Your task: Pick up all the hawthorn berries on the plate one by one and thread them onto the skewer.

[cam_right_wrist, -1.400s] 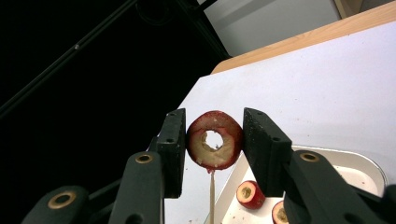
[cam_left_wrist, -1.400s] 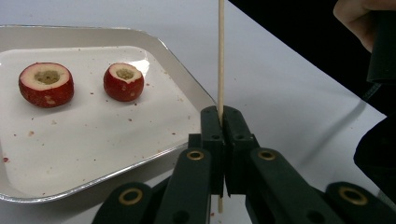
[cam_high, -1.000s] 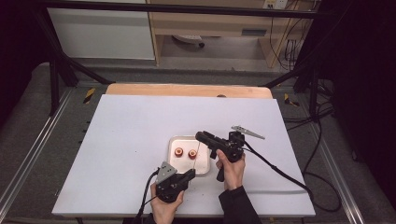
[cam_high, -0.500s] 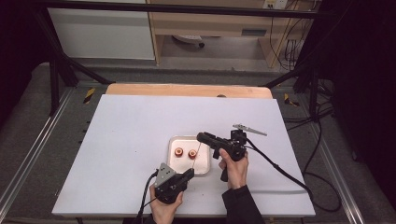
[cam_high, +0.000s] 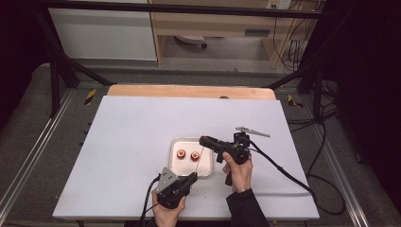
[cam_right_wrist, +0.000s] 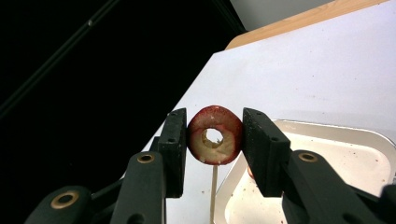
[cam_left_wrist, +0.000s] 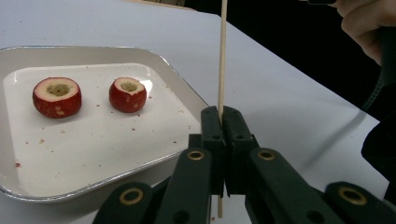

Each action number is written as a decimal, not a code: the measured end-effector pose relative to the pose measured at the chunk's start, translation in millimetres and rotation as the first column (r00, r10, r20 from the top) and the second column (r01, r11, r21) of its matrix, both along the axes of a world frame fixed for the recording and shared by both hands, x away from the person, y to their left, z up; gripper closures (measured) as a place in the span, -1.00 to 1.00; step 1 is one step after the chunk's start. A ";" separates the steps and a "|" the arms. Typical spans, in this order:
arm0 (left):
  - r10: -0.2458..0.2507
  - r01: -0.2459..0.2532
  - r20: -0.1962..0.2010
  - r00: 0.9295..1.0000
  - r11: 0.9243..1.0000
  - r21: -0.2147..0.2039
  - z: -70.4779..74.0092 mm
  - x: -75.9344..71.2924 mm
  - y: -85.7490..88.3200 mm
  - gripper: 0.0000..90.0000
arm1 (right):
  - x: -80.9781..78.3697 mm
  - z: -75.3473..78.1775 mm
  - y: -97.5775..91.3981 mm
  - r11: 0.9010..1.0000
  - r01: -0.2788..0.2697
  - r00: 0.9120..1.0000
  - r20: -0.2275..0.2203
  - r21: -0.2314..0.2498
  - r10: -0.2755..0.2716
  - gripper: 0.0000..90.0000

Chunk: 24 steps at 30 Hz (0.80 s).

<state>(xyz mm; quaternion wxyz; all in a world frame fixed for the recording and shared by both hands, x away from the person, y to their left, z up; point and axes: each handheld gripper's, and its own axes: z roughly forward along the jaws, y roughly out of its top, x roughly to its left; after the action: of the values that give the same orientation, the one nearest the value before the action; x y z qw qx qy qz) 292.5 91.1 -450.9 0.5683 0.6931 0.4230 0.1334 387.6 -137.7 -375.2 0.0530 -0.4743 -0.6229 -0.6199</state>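
Observation:
My left gripper (cam_high: 191,177) (cam_left_wrist: 223,112) is shut on a thin wooden skewer (cam_left_wrist: 222,56) and holds it upright beside the tray's near right corner. My right gripper (cam_high: 203,140) (cam_right_wrist: 214,128) hovers over the skewer's (cam_high: 200,156) top, shut on a cored red fruit ring (cam_right_wrist: 215,135) with its hole facing the camera. Under the ring the skewer (cam_right_wrist: 214,186) rises to its underside; I cannot tell whether they touch. Two more cored red fruits (cam_left_wrist: 57,96) (cam_left_wrist: 127,94) sit on the white tray (cam_left_wrist: 28,53), seen also in the high view (cam_high: 181,153) (cam_high: 195,155).
The white tray (cam_high: 176,142) lies at the middle front of the white table top (cam_high: 132,123), with red crumbs on it. A wooden strip (cam_high: 189,91) borders the far edge. The right gripper's cable (cam_high: 283,172) trails off to the right.

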 end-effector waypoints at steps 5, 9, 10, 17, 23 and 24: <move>0.013 -0.013 0.023 1.000 1.000 -0.001 0.4 -2.0 4.3 0.98 | 1.3 -2.9 -1.7 0.999 0.016 1.000 -0.015 0.030 -0.015 0.38; 0.011 -0.011 0.023 1.000 1.000 -0.009 0.5 -2.5 7.6 0.98 | 1.9 -1.8 -3.9 1.000 0.014 1.000 -0.011 0.001 -0.014 0.38; 0.006 -0.006 0.027 1.000 1.000 -0.005 0.8 -2.6 7.7 0.98 | 2.0 -1.5 -4.4 1.000 0.014 1.000 -0.011 -0.001 -0.014 0.38; -0.011 0.011 0.029 1.000 1.000 0.014 -1.8 -3.7 3.7 0.97 | 3.1 0.9 -5.9 0.998 0.006 0.999 -0.046 0.063 -0.003 0.38; -0.023 0.023 0.064 0.998 1.000 0.006 1.9 -6.2 7.3 0.97 | 3.1 7.4 -10.8 0.985 -0.022 0.996 -0.079 0.173 0.036 0.38; -0.023 0.023 0.069 0.997 1.000 0.001 2.6 -6.8 7.4 0.97 | 2.8 8.7 -11.6 0.981 -0.030 0.995 -0.086 0.190 0.047 0.38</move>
<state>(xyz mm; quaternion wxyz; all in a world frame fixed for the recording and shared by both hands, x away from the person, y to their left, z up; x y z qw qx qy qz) 285.6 98.5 -448.3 0.5839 0.6931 0.3951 0.1507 390.4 -149.3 -366.5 0.1376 -0.4826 -0.5675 -0.6527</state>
